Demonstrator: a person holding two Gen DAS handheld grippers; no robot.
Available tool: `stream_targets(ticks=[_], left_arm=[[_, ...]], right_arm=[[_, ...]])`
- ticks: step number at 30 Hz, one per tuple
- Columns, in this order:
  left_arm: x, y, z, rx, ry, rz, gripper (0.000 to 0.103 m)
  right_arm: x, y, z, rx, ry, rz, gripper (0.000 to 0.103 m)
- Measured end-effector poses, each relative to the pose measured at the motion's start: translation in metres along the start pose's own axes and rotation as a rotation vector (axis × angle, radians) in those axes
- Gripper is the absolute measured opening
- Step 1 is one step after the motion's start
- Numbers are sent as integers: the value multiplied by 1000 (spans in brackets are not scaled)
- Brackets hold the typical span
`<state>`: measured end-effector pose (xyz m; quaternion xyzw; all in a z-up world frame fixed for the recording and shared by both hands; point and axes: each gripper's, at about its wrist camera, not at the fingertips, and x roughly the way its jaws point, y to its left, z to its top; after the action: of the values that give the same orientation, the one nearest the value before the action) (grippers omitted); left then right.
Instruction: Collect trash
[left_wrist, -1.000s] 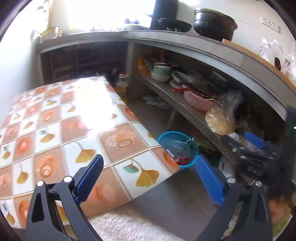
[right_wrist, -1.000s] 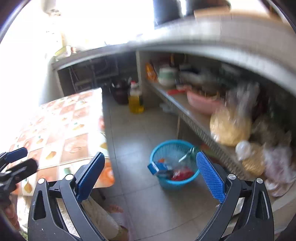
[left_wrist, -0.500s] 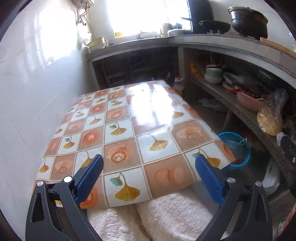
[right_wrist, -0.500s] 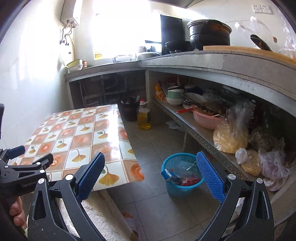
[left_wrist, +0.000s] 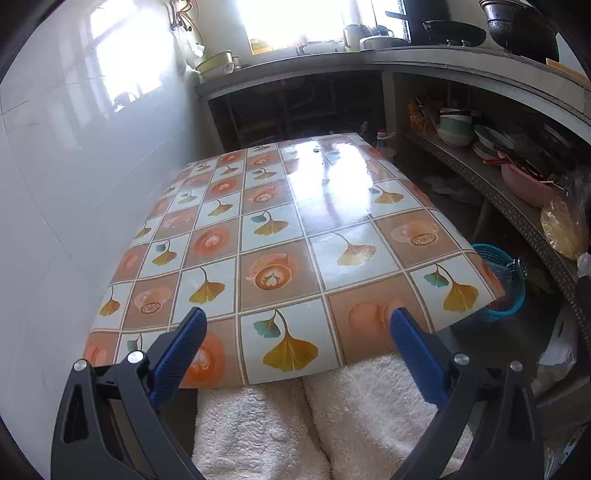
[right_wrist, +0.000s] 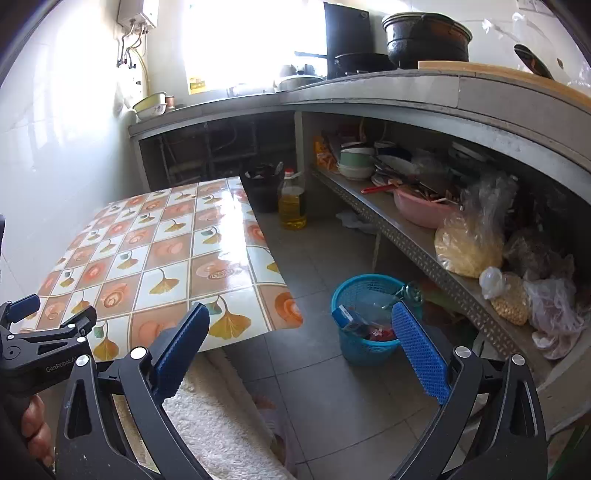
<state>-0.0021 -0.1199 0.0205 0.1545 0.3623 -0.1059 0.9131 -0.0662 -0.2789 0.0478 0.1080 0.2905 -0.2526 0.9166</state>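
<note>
Below, glossy tablecloth (left_wrist: 295, 229), meshed round basket (right_wrist: 365, 325)

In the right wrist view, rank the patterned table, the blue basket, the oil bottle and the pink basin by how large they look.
1. patterned table, by far the largest.
2. blue basket.
3. pink basin, though it sits farther off, so this order is unsure.
4. oil bottle.

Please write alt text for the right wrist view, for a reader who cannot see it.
The open right tool hangs empty over a grey tiled floor, facing a blue trash basket with litter inside. A table with a patterned cloth stands left; a cluttered shelf runs right.
</note>
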Motion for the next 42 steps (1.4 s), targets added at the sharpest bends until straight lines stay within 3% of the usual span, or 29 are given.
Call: stream_targets(ticks=[22,42], left_arm=[[1,-6,-2,5,19,-20,97],[14,-1,-10,-9,94,-72,97]], right_arm=[[-2,-4,-1,-2,19,-10,95],[12,5,-8,-82,123,-24,95]])
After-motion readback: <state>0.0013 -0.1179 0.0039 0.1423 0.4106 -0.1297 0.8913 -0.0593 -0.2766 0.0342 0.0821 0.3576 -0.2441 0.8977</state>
